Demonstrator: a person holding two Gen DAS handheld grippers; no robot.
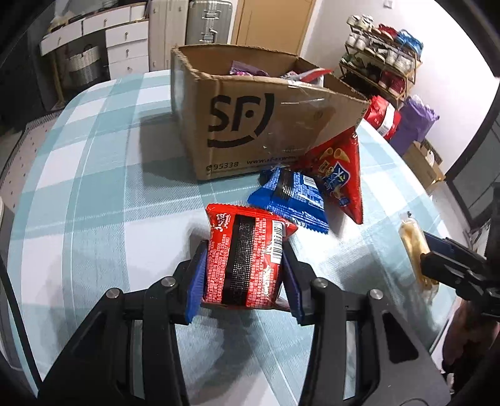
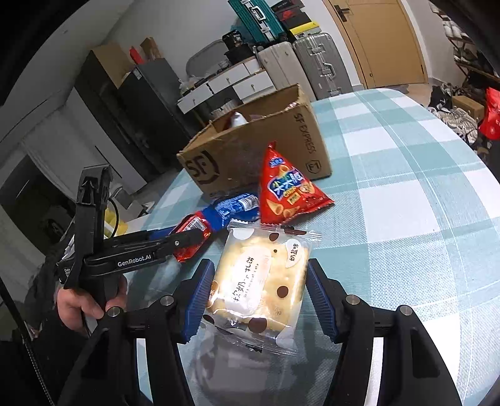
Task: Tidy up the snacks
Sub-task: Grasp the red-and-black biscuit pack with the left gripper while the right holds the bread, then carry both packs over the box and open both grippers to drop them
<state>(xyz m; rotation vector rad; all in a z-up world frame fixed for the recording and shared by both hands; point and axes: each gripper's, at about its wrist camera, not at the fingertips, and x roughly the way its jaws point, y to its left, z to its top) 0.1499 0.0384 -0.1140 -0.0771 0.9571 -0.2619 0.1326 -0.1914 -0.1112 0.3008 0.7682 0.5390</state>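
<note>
My left gripper (image 1: 243, 274) is shut on a red snack packet (image 1: 247, 259), held just above the checked tablecloth; it also shows in the right wrist view (image 2: 190, 237). My right gripper (image 2: 259, 296) is shut on a clear-wrapped cream cake packet (image 2: 262, 281), also seen edge-on in the left wrist view (image 1: 414, 250). A blue packet (image 1: 290, 196) and a red triangular chip bag (image 1: 340, 175) lie beyond, beside the open SF cardboard box (image 1: 247, 125), which holds several snacks.
The table (image 1: 93, 187) has a teal-and-white checked cloth. Beyond it stand white drawers (image 1: 125, 47), suitcases (image 1: 209, 22) and a shoe rack (image 1: 381, 62). Red and purple bags (image 1: 403, 118) sit past the table's right edge.
</note>
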